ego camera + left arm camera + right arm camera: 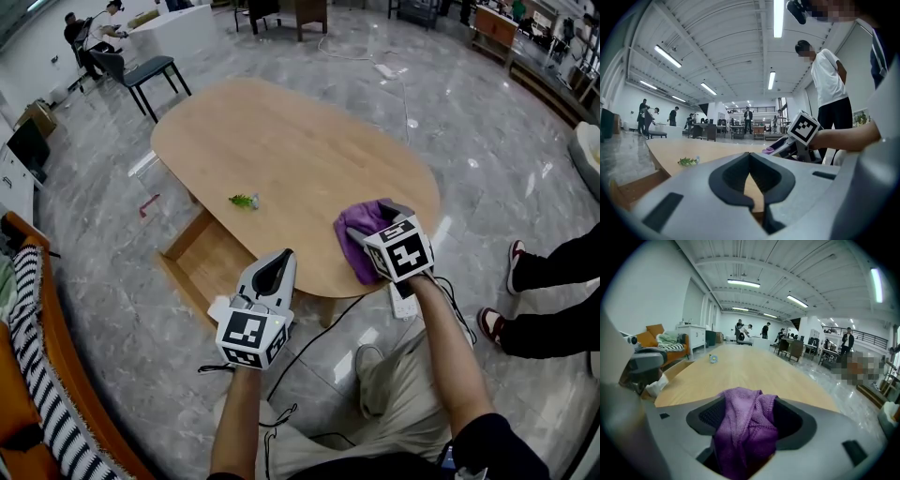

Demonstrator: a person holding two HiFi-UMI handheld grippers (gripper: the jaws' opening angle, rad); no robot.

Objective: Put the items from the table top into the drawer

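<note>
Wooden table [281, 131] with purple cloth [361, 227]

Purple cloth [361, 232] (bunched in jaws) at table [281, 141] edge, green sprig [244, 201] mid-table.

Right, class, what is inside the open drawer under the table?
The visible floor of the drawer is bare wood. Its inner end is hidden under the table, and the left gripper covers part of its near side.
</note>
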